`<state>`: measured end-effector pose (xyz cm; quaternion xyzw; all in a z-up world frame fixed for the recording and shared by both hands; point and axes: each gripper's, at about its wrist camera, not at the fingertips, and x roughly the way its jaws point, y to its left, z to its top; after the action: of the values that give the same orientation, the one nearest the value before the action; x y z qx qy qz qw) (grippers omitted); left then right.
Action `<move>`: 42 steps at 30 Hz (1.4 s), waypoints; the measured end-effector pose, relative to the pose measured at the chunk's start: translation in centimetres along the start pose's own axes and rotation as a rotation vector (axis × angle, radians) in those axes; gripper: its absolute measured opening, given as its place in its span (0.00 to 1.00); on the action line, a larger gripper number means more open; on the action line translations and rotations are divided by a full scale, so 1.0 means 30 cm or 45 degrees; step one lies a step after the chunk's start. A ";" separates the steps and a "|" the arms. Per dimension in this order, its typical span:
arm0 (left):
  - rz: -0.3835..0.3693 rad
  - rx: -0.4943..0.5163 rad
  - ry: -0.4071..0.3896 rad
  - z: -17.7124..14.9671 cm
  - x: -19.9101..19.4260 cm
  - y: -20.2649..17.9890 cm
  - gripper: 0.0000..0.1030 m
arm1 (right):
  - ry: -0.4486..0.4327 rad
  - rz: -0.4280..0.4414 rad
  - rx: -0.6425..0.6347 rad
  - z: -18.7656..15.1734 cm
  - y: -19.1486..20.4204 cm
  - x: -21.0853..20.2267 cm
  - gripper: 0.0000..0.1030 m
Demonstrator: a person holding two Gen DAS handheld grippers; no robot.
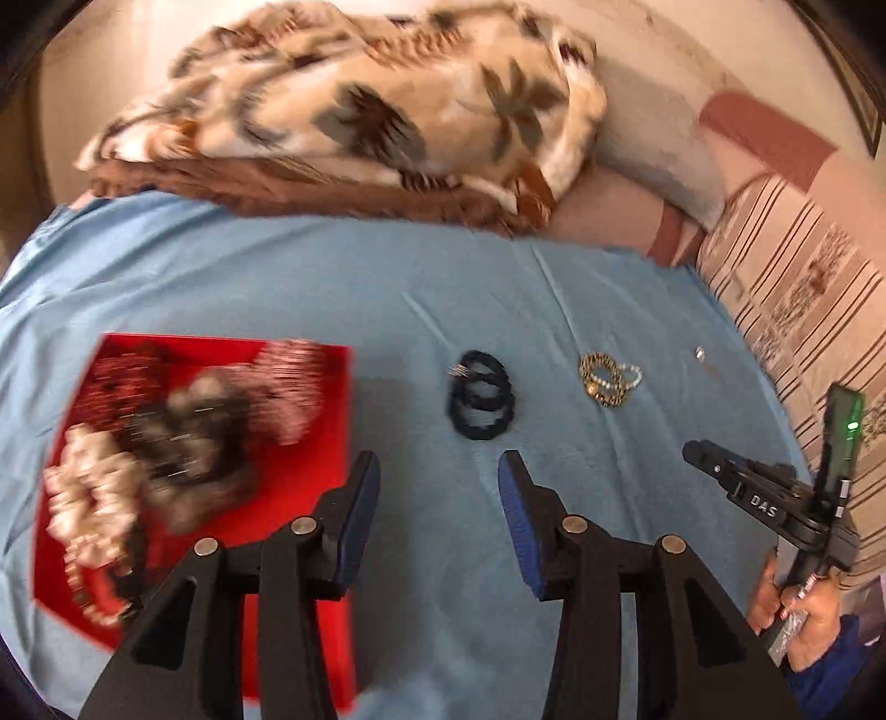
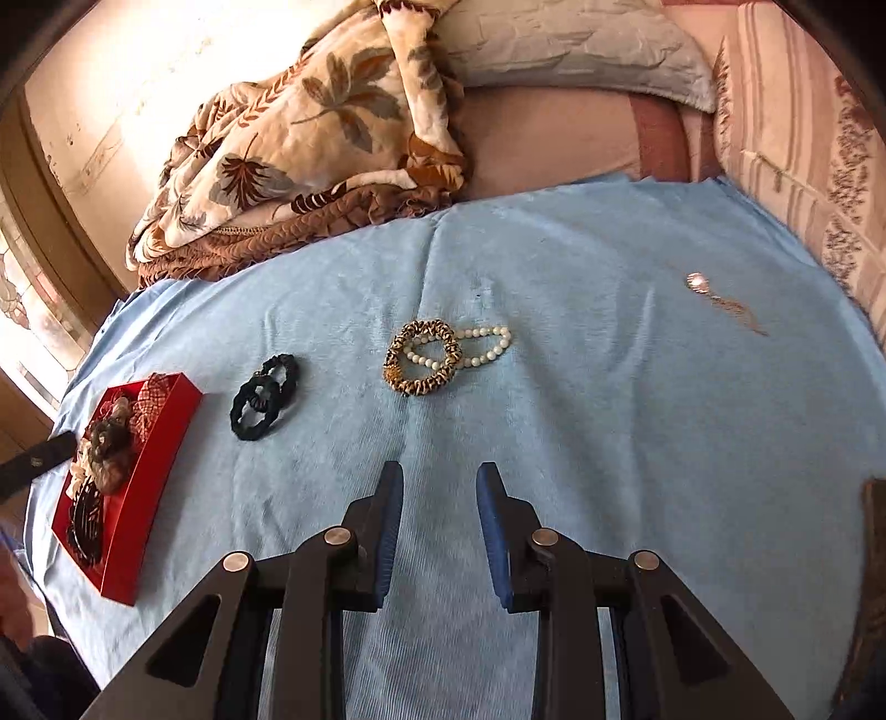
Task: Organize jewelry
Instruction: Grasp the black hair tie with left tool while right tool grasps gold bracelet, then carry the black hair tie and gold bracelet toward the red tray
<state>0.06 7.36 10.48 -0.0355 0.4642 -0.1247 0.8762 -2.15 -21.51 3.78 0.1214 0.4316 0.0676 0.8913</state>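
Observation:
A red box (image 1: 310, 498) (image 2: 160, 437) holding several scrunchies and beaded pieces lies on the blue cloth at the left. Black scrunchies (image 1: 480, 396) (image 2: 264, 396) lie to its right. A gold-and-black bracelet with a white pearl bracelet (image 1: 609, 378) (image 2: 443, 354) lies further right, and a small silver pendant with a chain (image 1: 702, 355) (image 2: 720, 299) beyond. My left gripper (image 1: 438, 471) is open and empty, just right of the box and short of the black scrunchies. My right gripper (image 2: 439, 482) is open and empty, short of the bracelets; it also shows in the left wrist view (image 1: 714, 459).
The blue cloth (image 1: 277, 277) (image 2: 609, 443) covers a bed. A folded floral blanket (image 1: 360, 111) (image 2: 310, 138) and a pale pillow (image 2: 570, 50) lie at the far side. A striped cushion (image 1: 803, 288) (image 2: 803, 138) borders the right.

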 end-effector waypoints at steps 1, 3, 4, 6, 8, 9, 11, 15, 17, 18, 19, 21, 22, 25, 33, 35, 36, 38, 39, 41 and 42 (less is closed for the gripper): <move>0.004 -0.003 0.022 0.010 0.042 -0.014 0.42 | 0.009 0.006 0.001 0.008 -0.004 0.016 0.29; 0.022 -0.021 0.066 0.030 0.129 -0.033 0.42 | 0.029 0.026 0.006 0.034 -0.011 0.057 0.29; 0.035 -0.041 0.090 0.042 0.183 -0.036 0.42 | 0.033 0.037 0.010 0.046 -0.016 0.073 0.29; 0.052 -0.069 0.116 0.058 0.245 -0.035 0.42 | 0.047 0.071 0.030 0.075 -0.030 0.113 0.29; 0.077 -0.099 0.138 0.075 0.307 -0.030 0.42 | 0.060 0.092 0.071 0.096 -0.048 0.153 0.29; 0.083 -0.115 0.142 0.083 0.337 -0.025 0.42 | 0.067 0.108 0.098 0.105 -0.059 0.175 0.29; 0.090 -0.125 0.151 0.097 0.371 -0.012 0.42 | 0.077 0.131 0.137 0.121 -0.077 0.210 0.29; 0.116 -0.097 0.166 0.103 0.428 -0.019 0.41 | 0.065 0.138 0.168 0.149 -0.086 0.259 0.29; 0.152 -0.057 0.143 0.108 0.433 -0.036 0.33 | 0.074 0.125 0.166 0.151 -0.087 0.282 0.29; 0.159 -0.037 0.147 0.108 0.437 -0.045 0.13 | 0.084 0.127 0.167 0.150 -0.088 0.294 0.17; 0.144 -0.029 0.160 0.104 0.434 -0.047 0.09 | 0.093 0.126 0.164 0.148 -0.086 0.300 0.10; 0.119 -0.021 0.166 0.096 0.422 -0.053 0.08 | 0.100 0.138 0.172 0.147 -0.088 0.296 0.07; 0.103 -0.021 0.171 0.091 0.414 -0.057 0.08 | 0.098 0.140 0.177 0.146 -0.089 0.288 0.06; 0.051 -0.022 0.171 0.059 0.362 -0.067 0.08 | 0.089 0.151 0.202 0.135 -0.087 0.244 0.05; -0.084 0.038 0.215 -0.111 0.212 -0.088 0.09 | 0.171 0.136 0.153 0.020 -0.056 0.075 0.05; -0.043 0.077 0.227 -0.137 0.221 -0.088 0.09 | 0.198 0.120 0.150 -0.023 -0.068 0.053 0.05; -0.011 0.089 0.233 -0.149 0.229 -0.084 0.09 | 0.204 0.099 0.163 -0.040 -0.079 0.048 0.08; 0.013 0.081 0.230 -0.156 0.229 -0.072 0.09 | 0.202 0.070 0.200 -0.051 -0.104 0.045 0.22; 0.021 0.076 0.212 -0.156 0.220 -0.066 0.09 | 0.188 0.059 0.215 -0.051 -0.114 0.041 0.32; 0.023 0.079 0.192 -0.151 0.206 -0.059 0.10 | 0.148 0.042 0.228 -0.045 -0.126 0.029 0.39; 0.017 0.082 0.182 -0.145 0.200 -0.055 0.10 | 0.132 0.045 0.227 -0.042 -0.130 0.027 0.39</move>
<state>-0.61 4.50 3.48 0.0048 0.5217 -0.1358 0.8422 -2.57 -24.87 1.35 0.2042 0.4791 0.0508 0.8522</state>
